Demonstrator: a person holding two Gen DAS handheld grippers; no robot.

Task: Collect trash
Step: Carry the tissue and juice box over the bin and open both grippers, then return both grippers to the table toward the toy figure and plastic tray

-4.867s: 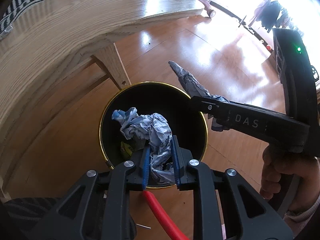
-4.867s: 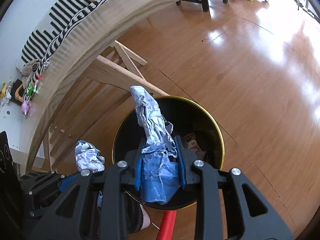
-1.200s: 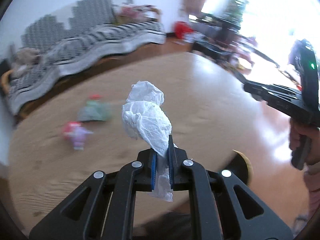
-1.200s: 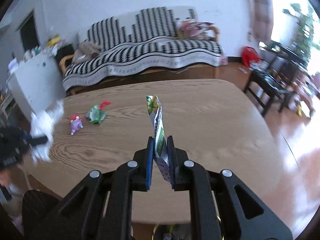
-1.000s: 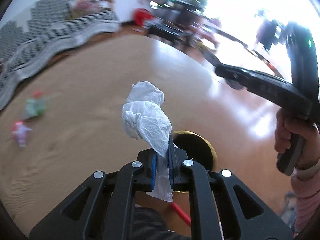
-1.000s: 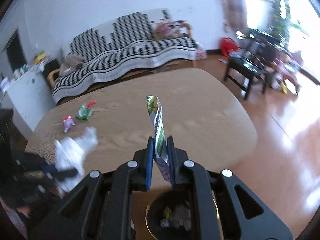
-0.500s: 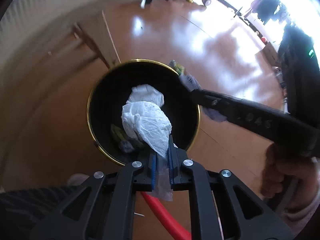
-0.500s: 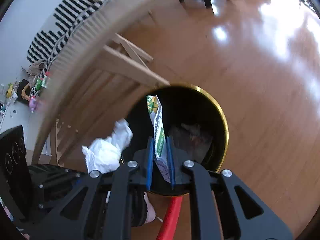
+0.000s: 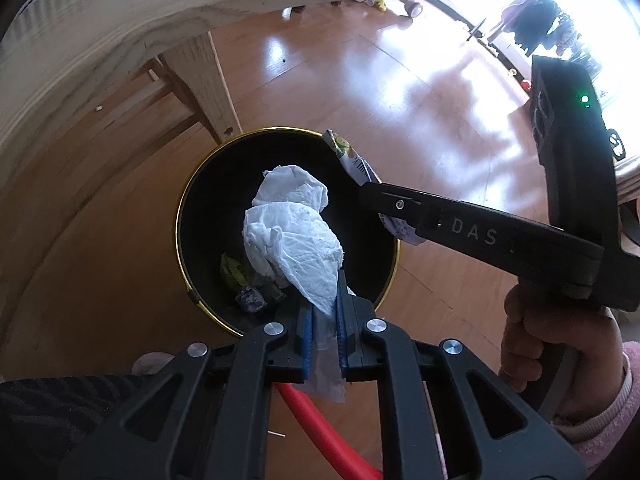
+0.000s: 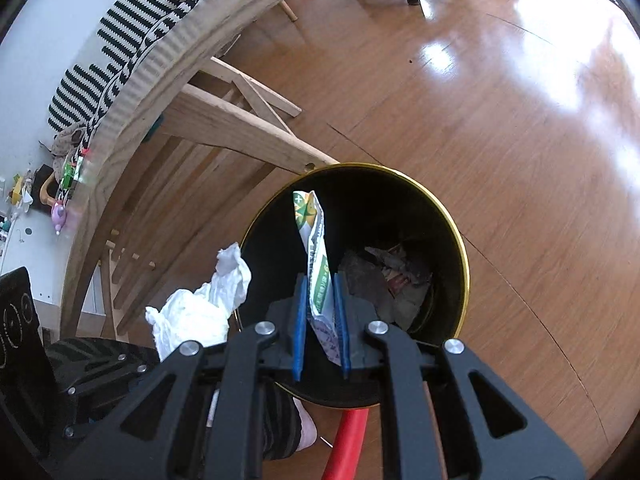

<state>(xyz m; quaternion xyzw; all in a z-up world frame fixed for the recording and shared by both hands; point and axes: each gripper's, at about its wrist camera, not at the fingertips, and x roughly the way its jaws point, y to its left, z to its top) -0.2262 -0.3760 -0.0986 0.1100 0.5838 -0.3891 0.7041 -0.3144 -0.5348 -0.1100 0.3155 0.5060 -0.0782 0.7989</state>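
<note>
A black, gold-rimmed bin is seen on open wood floor, a table leg touching its rim at 11 o'clock. Above it, angled downward, the left gripper is clamped on a white tissue, the right gripper on a green wrapper.

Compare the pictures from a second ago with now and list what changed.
Both grippers swung down from over the wooden table to above the black gold-rimmed bin. Unchanged: left gripper clamps the white crumpled tissue, right gripper the green-and-white wrapper.
</note>
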